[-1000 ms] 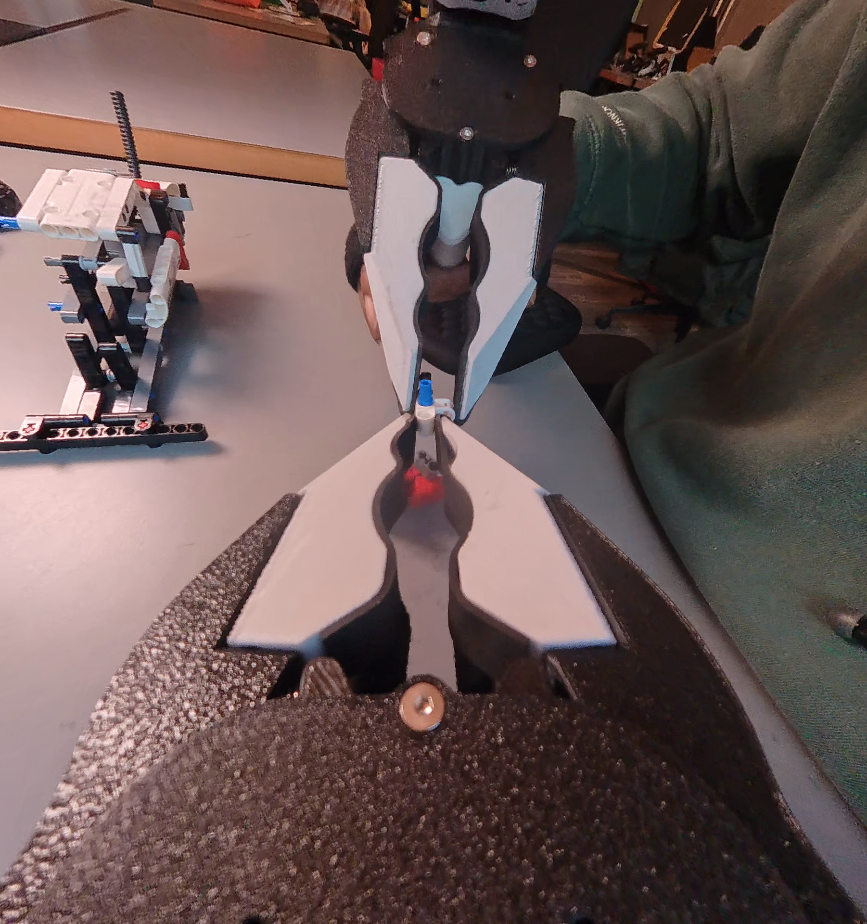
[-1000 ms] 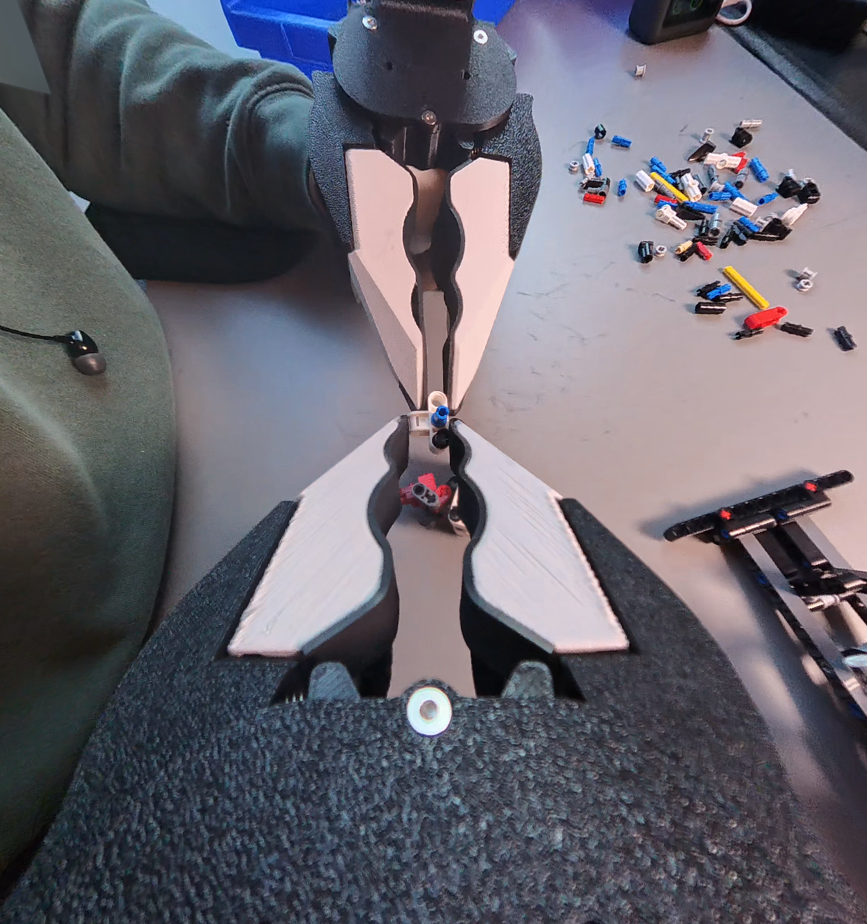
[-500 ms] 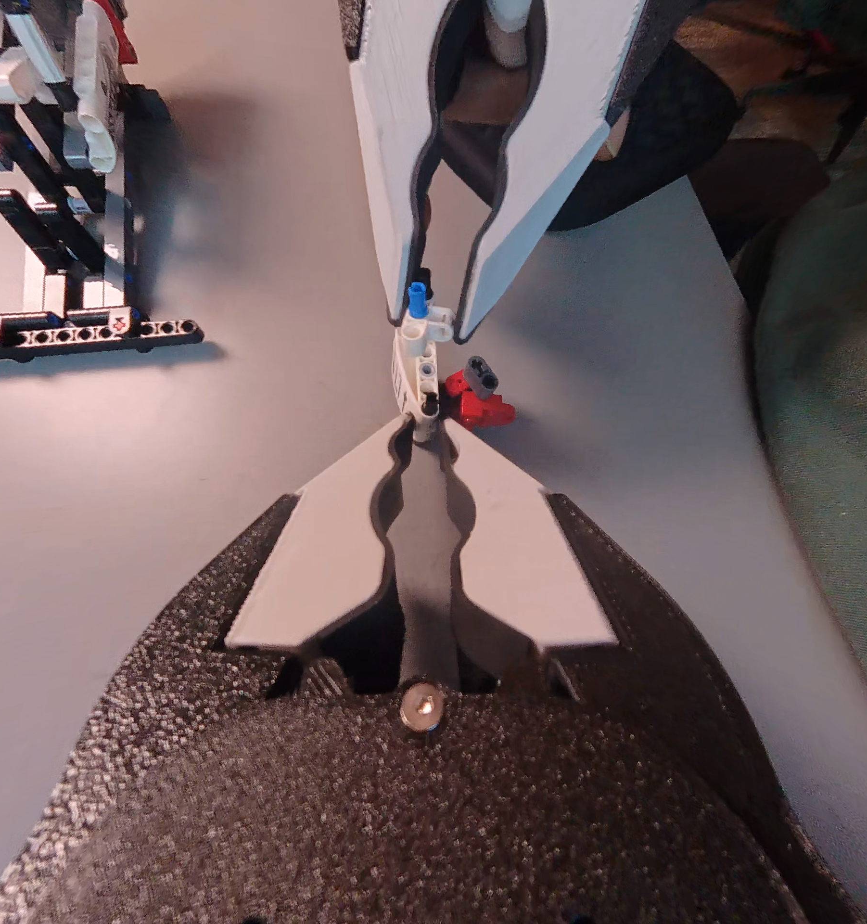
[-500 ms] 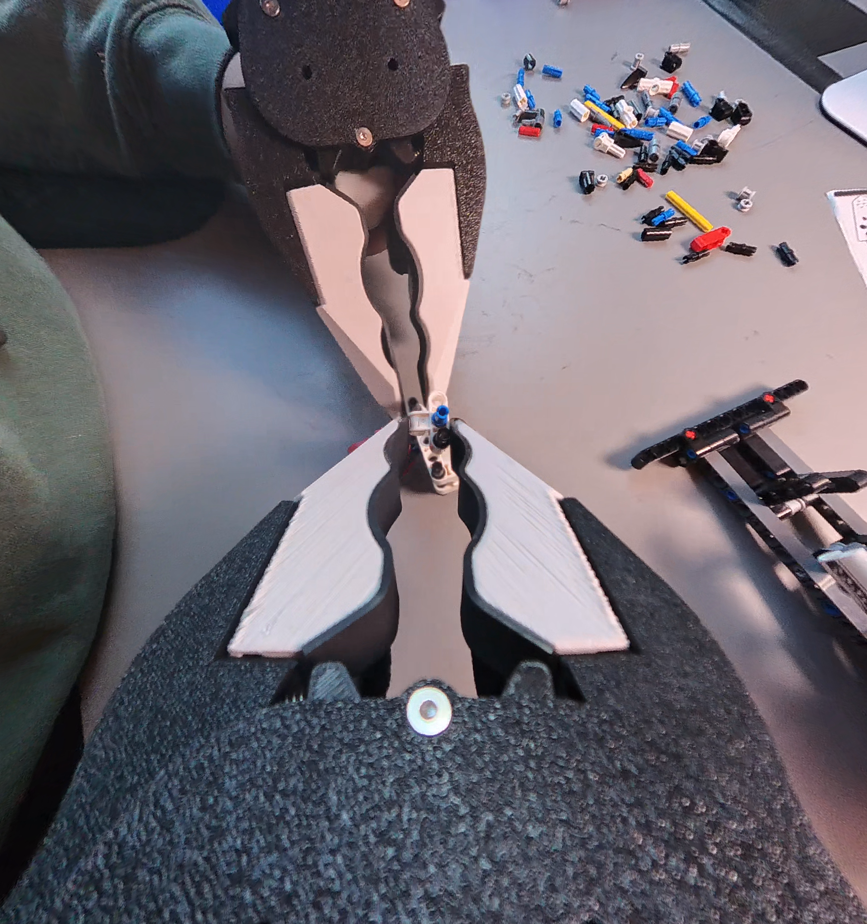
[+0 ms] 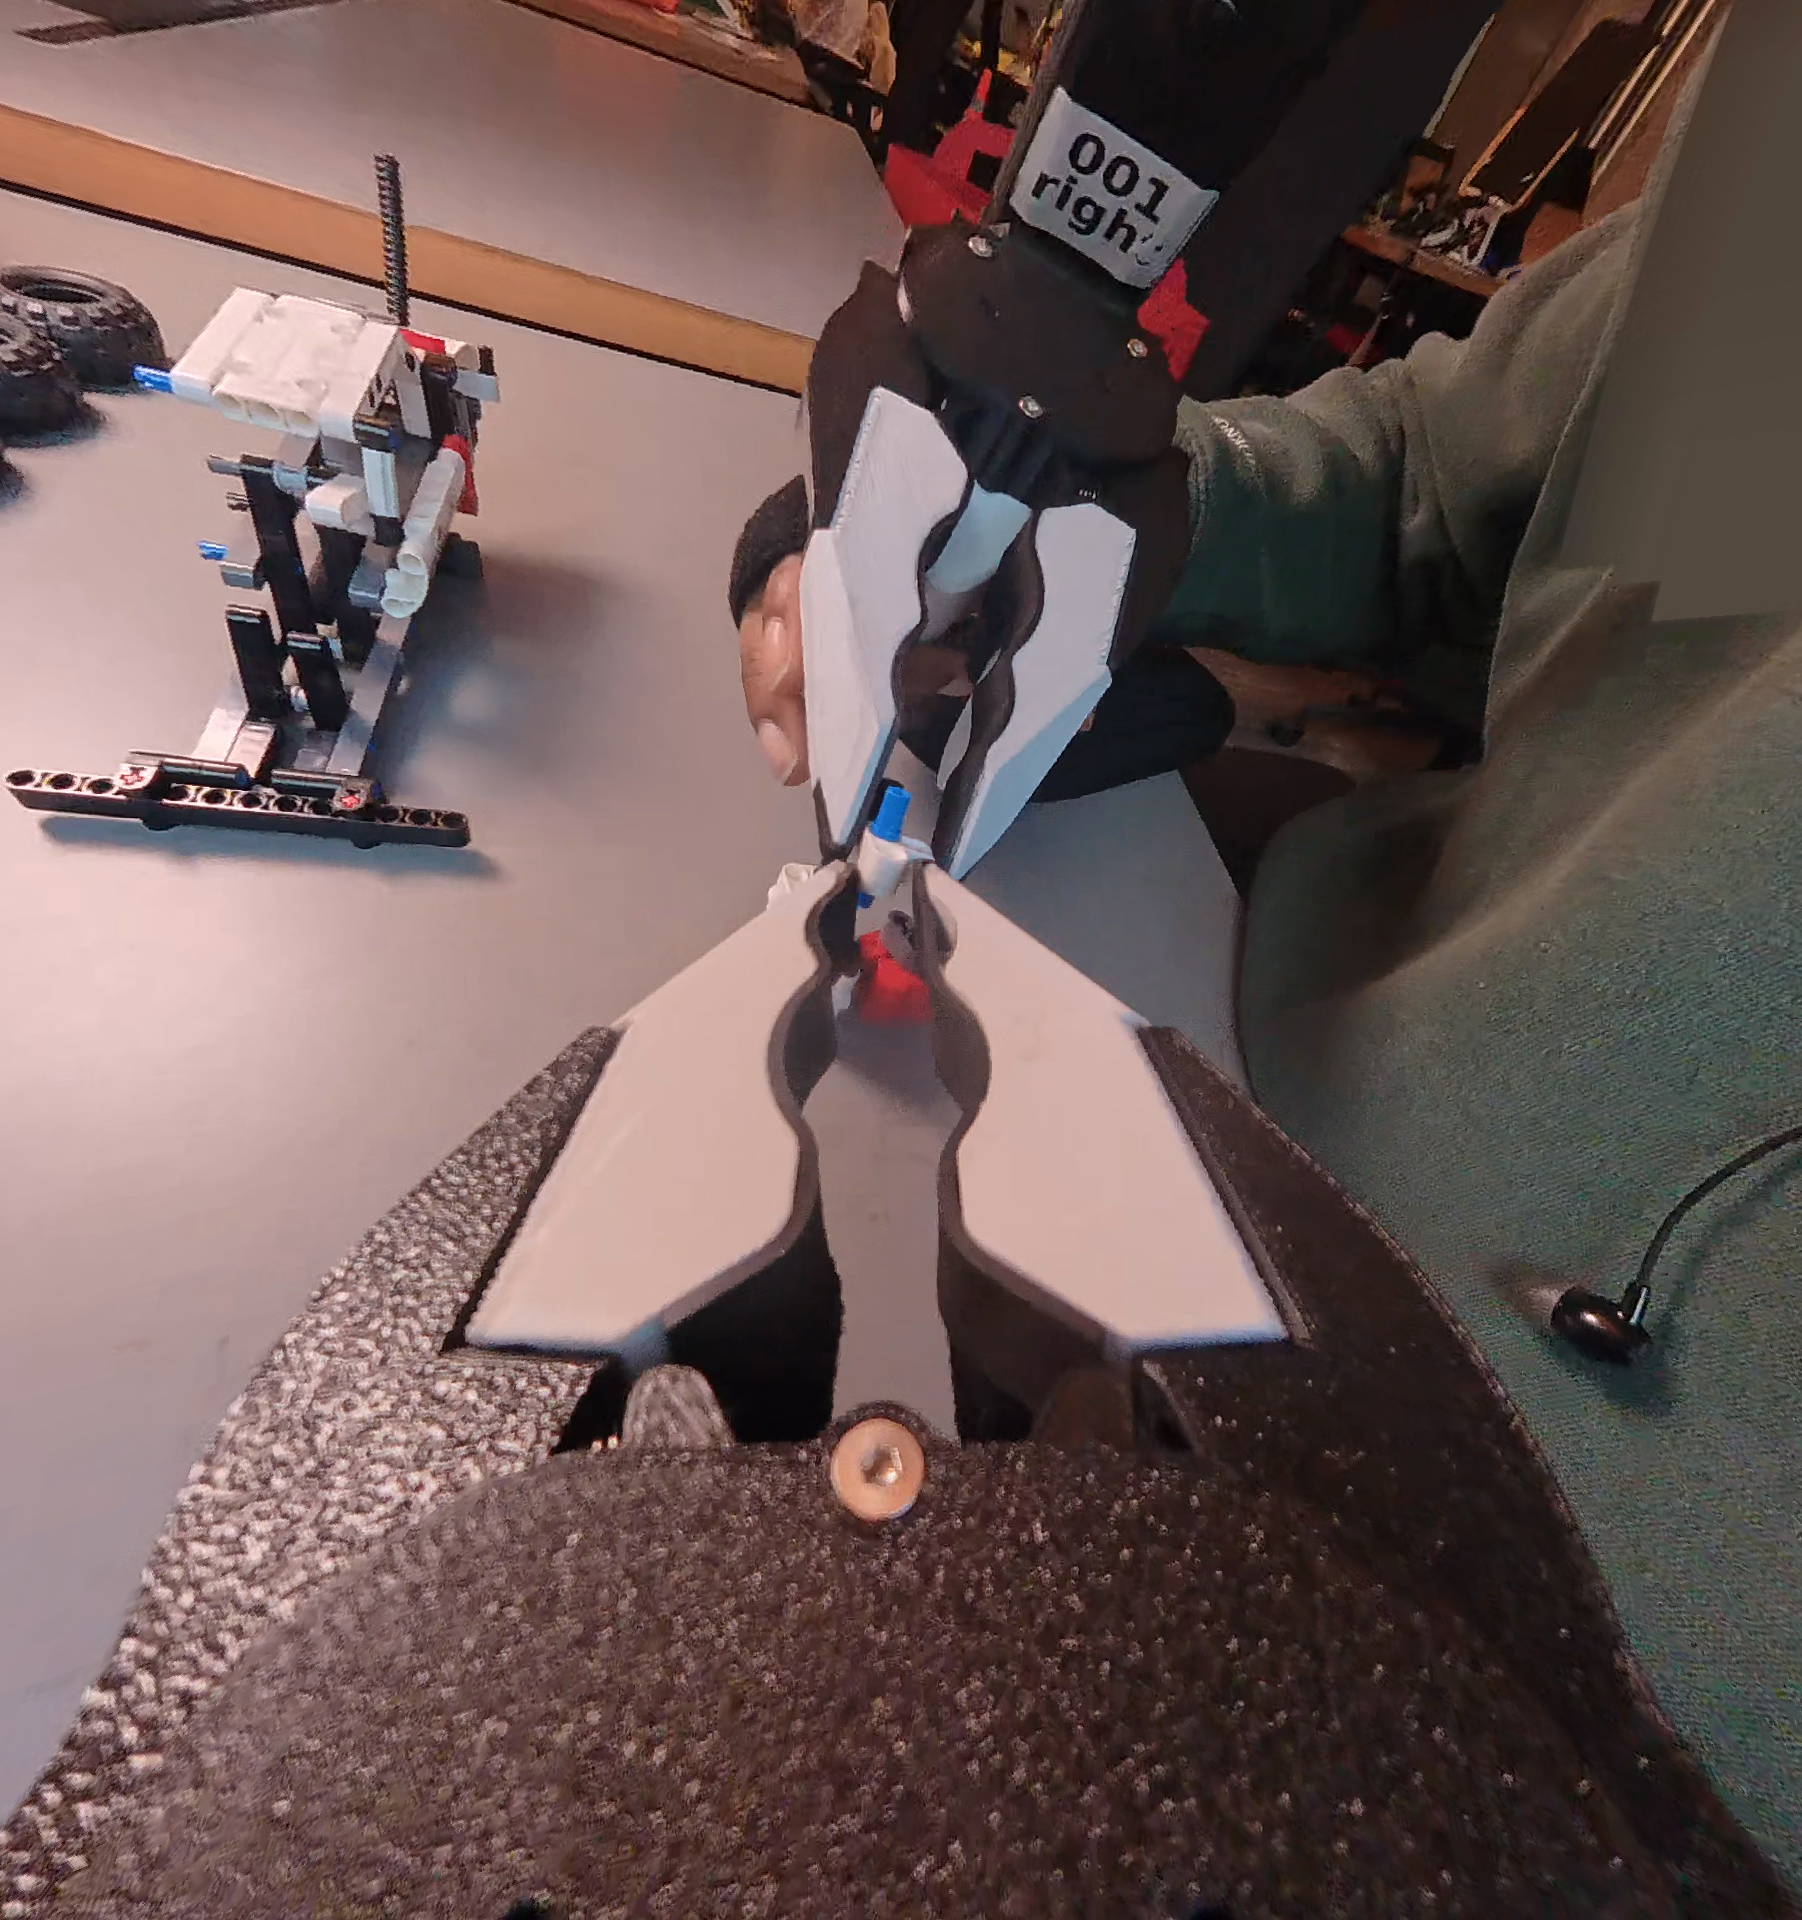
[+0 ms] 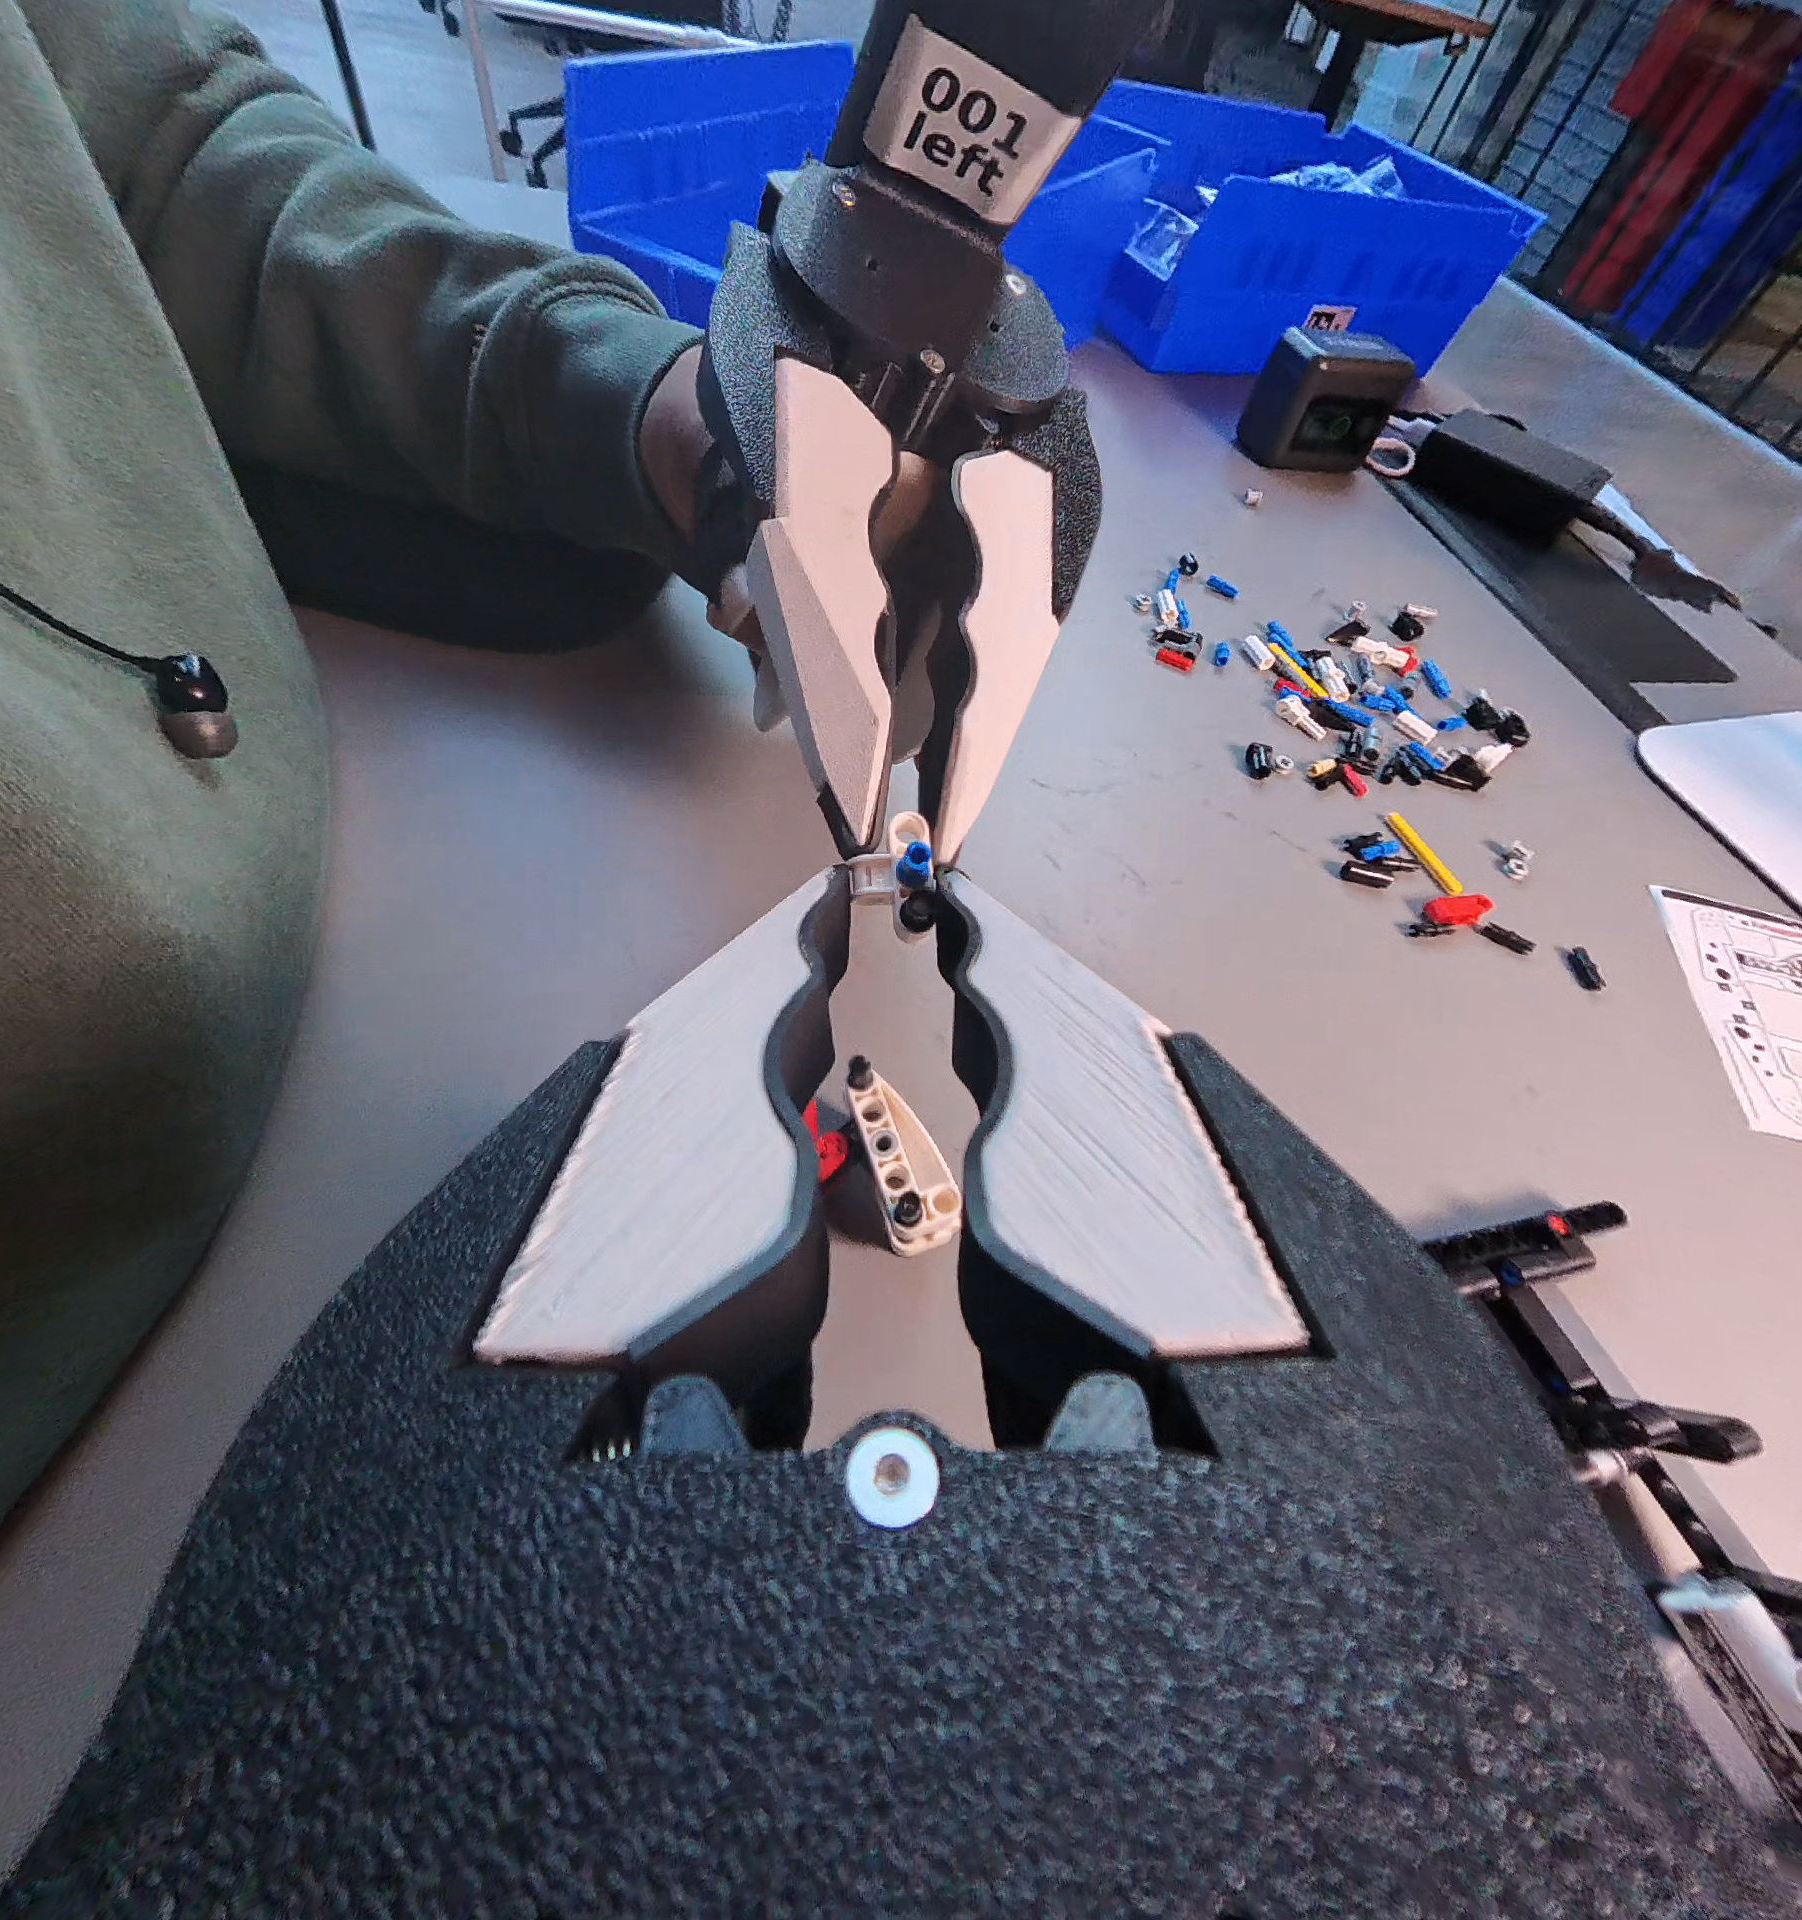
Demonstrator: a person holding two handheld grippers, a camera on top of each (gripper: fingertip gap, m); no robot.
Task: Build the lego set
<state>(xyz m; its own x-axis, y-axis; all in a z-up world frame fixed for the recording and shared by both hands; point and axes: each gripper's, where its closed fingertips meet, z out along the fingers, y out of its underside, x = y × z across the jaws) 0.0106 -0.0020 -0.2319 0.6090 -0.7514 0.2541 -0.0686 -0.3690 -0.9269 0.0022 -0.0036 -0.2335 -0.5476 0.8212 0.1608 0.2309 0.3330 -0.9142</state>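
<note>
In the left wrist view, the left gripper has its tips pinched together on a small white connector carrying a blue pin, and the right gripper meets it tip to tip from above, its tips closed on the same small piece. A red piece lies on the grey bench just beneath the left gripper. Well to the left stands the partly built white and black model on its long black beam, with black tyres beyond it. In the right wrist view, the right gripper clamps the white connector, the blue pin showing at its tips, and the left gripper nips the same piece from the far side. A white curved panel lies loose on the bench below. A scatter of small parts lies to the right, near an instruction sheet and blue bins.
</note>
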